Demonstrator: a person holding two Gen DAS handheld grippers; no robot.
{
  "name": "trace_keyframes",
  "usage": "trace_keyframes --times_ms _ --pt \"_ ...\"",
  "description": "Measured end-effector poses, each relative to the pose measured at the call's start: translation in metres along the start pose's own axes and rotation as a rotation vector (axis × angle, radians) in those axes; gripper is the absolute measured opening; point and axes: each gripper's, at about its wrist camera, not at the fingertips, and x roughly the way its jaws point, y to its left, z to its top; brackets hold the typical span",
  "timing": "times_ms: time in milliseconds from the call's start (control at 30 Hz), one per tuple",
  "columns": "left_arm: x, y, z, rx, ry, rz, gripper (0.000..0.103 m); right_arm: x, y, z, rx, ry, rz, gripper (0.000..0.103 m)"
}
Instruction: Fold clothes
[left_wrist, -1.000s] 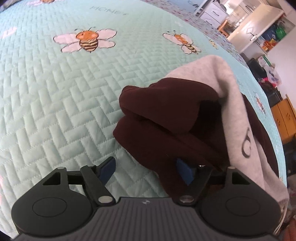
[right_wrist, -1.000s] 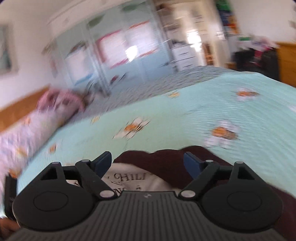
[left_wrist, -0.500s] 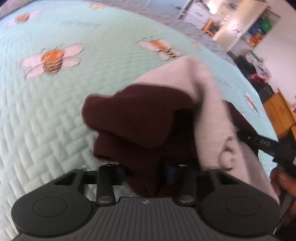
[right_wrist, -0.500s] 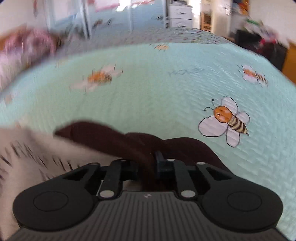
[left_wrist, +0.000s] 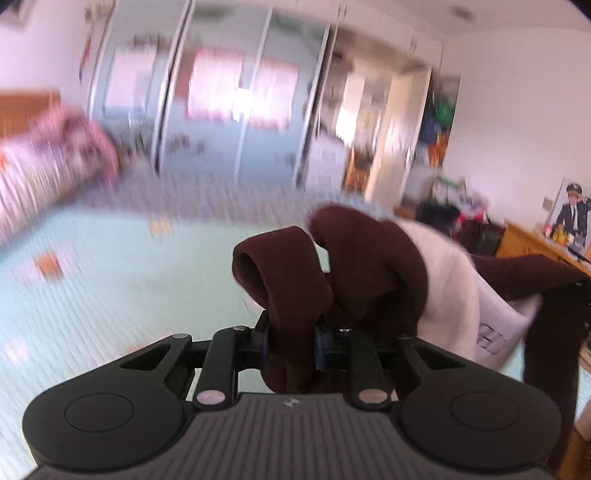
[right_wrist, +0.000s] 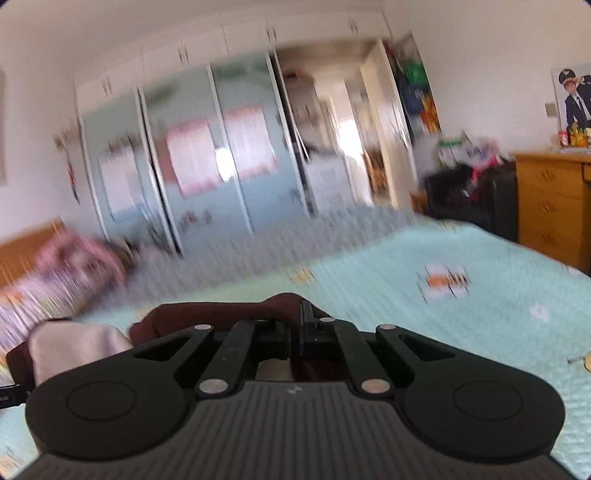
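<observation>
A maroon and grey shirt (left_wrist: 369, 266) hangs lifted above the mint quilted bed (left_wrist: 110, 288). My left gripper (left_wrist: 291, 339) is shut on a bunched maroon fold of it, with the grey printed body (left_wrist: 454, 295) draping to the right. In the right wrist view my right gripper (right_wrist: 295, 332) is shut on another maroon edge of the shirt (right_wrist: 229, 314), with grey fabric (right_wrist: 74, 347) trailing at lower left. The shirt's lower part is hidden behind both grippers.
Mirrored wardrobe doors (right_wrist: 207, 166) stand beyond the bed. A pink pillow (left_wrist: 55, 162) lies at the headboard on the left. A wooden dresser (right_wrist: 550, 206) and a dark cluttered chair (right_wrist: 469, 199) stand on the right.
Both grippers went from open to shut on the shirt, then lifted it off the bed. The views swung up from the quilt to the room.
</observation>
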Motion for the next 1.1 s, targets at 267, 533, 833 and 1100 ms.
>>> trace_keyframes --times_ms 267,533,833,1100 --pt "-0.047 0.020 -0.006 0.132 -0.043 0.057 0.024 -0.026 -0.001 -0.014 0.057 -0.018 0.030 0.005" --pt "-0.004 0.068 -0.137 -0.049 0.369 0.118 0.030 -0.019 -0.020 -0.116 0.048 0.311 -0.120 0.017" --pt "-0.045 0.087 -0.156 -0.160 0.385 0.074 0.037 -0.056 -0.009 -0.119 0.036 0.220 -0.086 0.060" --pt "-0.079 0.065 -0.144 -0.142 0.321 0.001 0.043 -0.075 0.025 -0.130 -0.030 0.248 0.117 0.075"
